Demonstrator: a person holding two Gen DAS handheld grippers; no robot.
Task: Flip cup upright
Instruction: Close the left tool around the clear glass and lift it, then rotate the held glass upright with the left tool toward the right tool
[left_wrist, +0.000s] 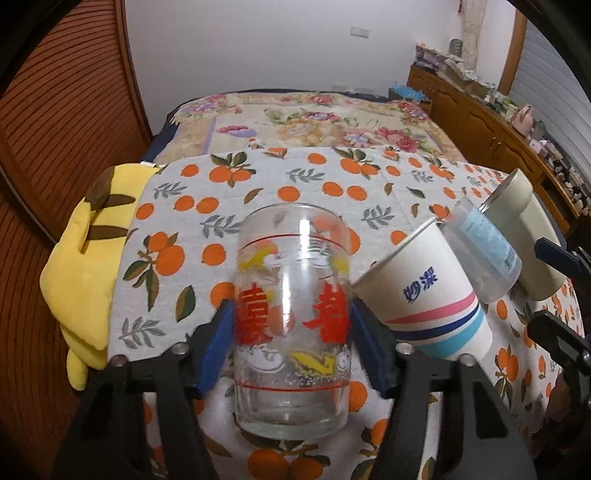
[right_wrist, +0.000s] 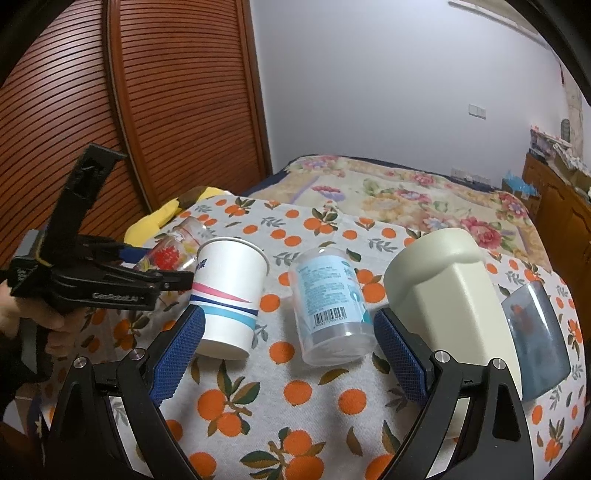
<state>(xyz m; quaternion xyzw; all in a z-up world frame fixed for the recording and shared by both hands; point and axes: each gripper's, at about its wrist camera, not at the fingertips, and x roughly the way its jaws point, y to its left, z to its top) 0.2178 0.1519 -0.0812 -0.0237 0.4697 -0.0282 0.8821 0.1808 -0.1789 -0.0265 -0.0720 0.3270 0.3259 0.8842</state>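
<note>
A clear glass cup (left_wrist: 291, 321) with red characters stands between the blue pads of my left gripper (left_wrist: 291, 328), thick base down, with both pads against its sides. In the right wrist view the same glass (right_wrist: 173, 247) shows tilted in the left gripper (right_wrist: 147, 273). A white paper cup (left_wrist: 424, 295) with pink and blue stripes stands rim up beside it (right_wrist: 229, 291). A clear plastic cup (right_wrist: 332, 302) with a blue label stands rim down. My right gripper (right_wrist: 288, 354) is open and empty, just in front of the plastic cup.
A cream mug (right_wrist: 447, 295) stands rim down at the right, with a dark blue cup (right_wrist: 535, 332) beyond it. A yellow plush toy (left_wrist: 85, 258) lies at the cloth's left edge. A floral bedspread (left_wrist: 306, 118) lies behind, and a wooden cabinet (left_wrist: 480, 122) runs along the right.
</note>
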